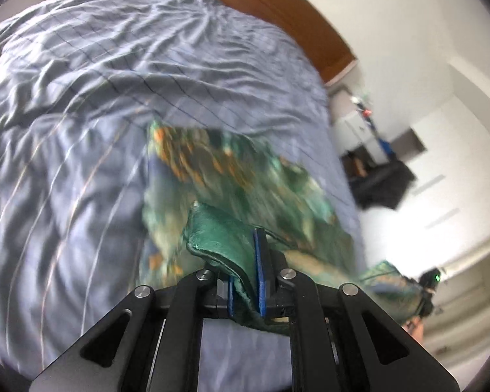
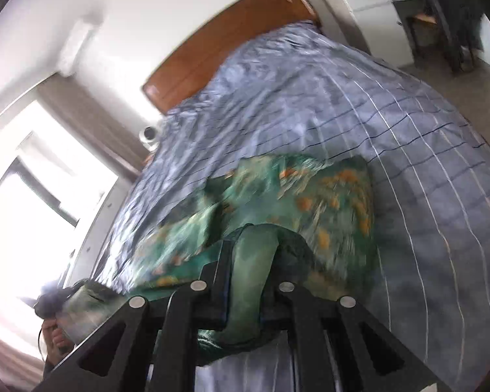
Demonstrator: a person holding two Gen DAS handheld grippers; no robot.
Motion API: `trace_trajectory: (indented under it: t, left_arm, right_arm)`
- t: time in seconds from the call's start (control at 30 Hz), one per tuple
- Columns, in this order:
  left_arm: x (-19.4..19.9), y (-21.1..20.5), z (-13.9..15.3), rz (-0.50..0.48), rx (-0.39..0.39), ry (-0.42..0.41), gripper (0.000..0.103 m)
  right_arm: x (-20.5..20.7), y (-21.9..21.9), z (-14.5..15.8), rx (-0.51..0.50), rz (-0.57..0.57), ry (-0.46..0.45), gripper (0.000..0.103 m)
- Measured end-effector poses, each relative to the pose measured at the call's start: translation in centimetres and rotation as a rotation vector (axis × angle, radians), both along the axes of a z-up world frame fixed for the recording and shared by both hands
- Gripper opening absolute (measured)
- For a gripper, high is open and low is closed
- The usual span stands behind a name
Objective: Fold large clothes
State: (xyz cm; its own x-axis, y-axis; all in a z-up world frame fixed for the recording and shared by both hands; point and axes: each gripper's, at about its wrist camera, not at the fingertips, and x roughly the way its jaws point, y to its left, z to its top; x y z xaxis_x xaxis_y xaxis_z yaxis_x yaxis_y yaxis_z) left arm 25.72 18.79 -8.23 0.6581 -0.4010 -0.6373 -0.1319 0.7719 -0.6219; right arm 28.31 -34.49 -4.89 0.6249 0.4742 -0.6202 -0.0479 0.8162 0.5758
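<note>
A bedroom with white walls holds a bed [image 1: 81, 114] covered in a wrinkled grey-blue checked quilt, a brown wooden headboard [image 2: 219, 49] at its far end, and a white cabinet [image 2: 369, 6] beyond it. On the quilt lies a green garment [image 1: 232, 176] with orange flecks, blurred in both views, its near edge lifted off the bed. The left gripper [image 1: 245, 281] has its blue-padded jaws narrowed tight on a thick green hem of that garment. The right gripper [image 2: 245, 281] is likewise clamped on a bunched green fold. Both point forward over the bed, tilted, side by side, with the cloth stretched between them.
</note>
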Motion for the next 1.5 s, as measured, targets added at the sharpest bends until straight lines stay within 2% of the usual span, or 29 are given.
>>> trace_trajectory:
  t: [0.07, 0.1, 0.17, 0.2, 0.23, 0.27, 0.33, 0.4, 0.43, 0.47, 0.5, 0.53, 0.57, 0.6, 0.67, 0.73, 0.77, 0.8, 0.83, 0.87, 0.93, 0.97, 1.03, 1.13, 1.2, 1.3, 1.4, 1.5]
  left_arm:
    - [2.9, -0.3, -0.9, 0.023, 0.054, 0.031, 0.014]
    - [4.3, -0.4, -1.6, 0.026, 0.066, 0.056, 0.022]
    - [5.6, -0.5, -3.0, 0.016, 0.064, 0.106, 0.051]
    - [5.5, -0.5, -3.3, 0.020, 0.067, 0.123, 0.076]
    - [5.1, -0.2, -3.3, 0.028, 0.071, 0.120, 0.085]
    - [4.3, 0.0, -3.2, 0.026, 0.067, 0.099, 0.086]
    - [3.0, 0.8, -2.9, -0.010, 0.061, 0.048, 0.094]
    - [2.1, 1.0, -2.7, -0.046, 0.106, 0.026, 0.095]
    - [2.0, 0.8, -2.8, -0.070, 0.147, 0.029, 0.095]
    - [2.2, 0.4, -3.1, -0.092, 0.199, 0.042, 0.095]
    - [2.5, 0.0, -3.3, -0.102, 0.234, 0.053, 0.095]
    - [3.3, -0.7, -3.9, -0.122, 0.288, 0.072, 0.095]
    - [3.8, -1.2, -4.3, -0.138, 0.304, 0.080, 0.095]
    - [4.8, -2.0, -4.9, -0.163, 0.328, 0.095, 0.095]
    - [6.5, -3.2, -5.6, -0.176, 0.382, 0.111, 0.089]
    - [8.1, -4.6, -6.1, -0.198, 0.442, 0.112, 0.074]
    - [8.6, -5.2, -6.3, -0.207, 0.463, 0.111, 0.065]
    - [8.8, -5.7, -6.4, -0.215, 0.486, 0.112, 0.028]
    - [8.9, -6.1, -6.4, -0.224, 0.512, 0.120, 0.012]
    - [8.8, -6.4, -6.3, -0.225, 0.532, 0.122, 0.011]
    - [8.1, -6.6, -5.5, -0.211, 0.569, 0.100, 0.009]
    - [7.5, -6.4, -4.6, -0.194, 0.575, 0.081, 0.009]
    - [6.7, -5.8, -2.7, -0.163, 0.551, 0.042, 0.009]
    - [7.4, -5.7, 0.3, -0.116, 0.559, -0.024, 0.008]
    - [8.4, -6.1, 3.0, -0.063, 0.612, -0.102, 0.008]
    - [10.8, -6.8, 4.9, -0.004, 0.654, -0.174, 0.009]
    - [13.3, -7.3, 4.5, 0.047, 0.703, -0.208, 0.009]
    - [16.3, -7.7, 0.7, 0.077, 0.779, -0.168, 0.009]
  right_arm:
    - [3.1, -0.4, -2.3, 0.016, -0.063, 0.038, 0.012]
    - [4.0, -0.6, -3.0, 0.028, -0.072, 0.051, 0.014]
    - [5.8, -1.3, -5.6, 0.082, -0.102, 0.098, 0.020]
    - [6.8, -1.7, -7.0, 0.134, -0.121, 0.147, 0.029]
    - [7.1, -1.9, -7.7, 0.174, -0.134, 0.176, 0.043]
    - [6.8, -2.2, -8.0, 0.228, -0.142, 0.185, 0.048]
    - [6.0, -3.4, -8.0, 0.395, -0.143, 0.131, 0.061]
    - [5.5, -4.4, -7.3, 0.477, -0.130, 0.099, 0.074]
    - [5.3, -4.8, -6.6, 0.471, -0.127, 0.085, 0.077]
    - [5.3, -4.9, -5.6, 0.394, -0.117, 0.073, 0.077]
    - [5.6, -4.5, -4.8, 0.263, -0.097, 0.077, 0.077]
    - [6.1, -3.6, -4.3, 0.125, -0.072, 0.088, 0.077]
    - [6.7, -2.2, -4.0, -0.059, -0.025, 0.100, 0.077]
    - [7.2, -0.7, -4.1, -0.187, 0.021, 0.108, 0.077]
    - [8.3, 1.5, -5.4, -0.343, 0.099, 0.150, 0.077]
    - [9.5, 3.0, -6.4, -0.381, 0.131, 0.168, 0.077]
    - [10.1, 4.0, -6.6, -0.397, 0.133, 0.151, 0.077]
    - [10.2, 4.2, -6.7, -0.407, 0.132, 0.136, 0.077]
    - [10.7, 4.9, -6.8, -0.422, 0.130, 0.112, 0.077]
    - [11.2, 5.3, -7.0, -0.426, 0.130, 0.105, 0.076]
    - [11.9, 5.8, -7.6, -0.443, 0.120, 0.125, 0.009]
    - [11.9, 6.0, -7.4, -0.476, 0.105, 0.122, 0.009]
    - [11.0, 6.5, -5.9, -0.515, 0.097, 0.055, 0.009]
    - [10.6, 6.4, -2.5, -0.559, 0.051, -0.031, 0.009]
    - [11.0, 6.4, -0.2, -0.586, 0.017, -0.085, 0.009]
    - [13.5, 6.4, 3.0, -0.613, -0.052, -0.173, 0.009]
    - [16.1, 6.9, 3.6, -0.660, -0.104, -0.210, 0.009]
    - [18.4, 7.6, 1.5, -0.733, -0.122, -0.210, 0.009]
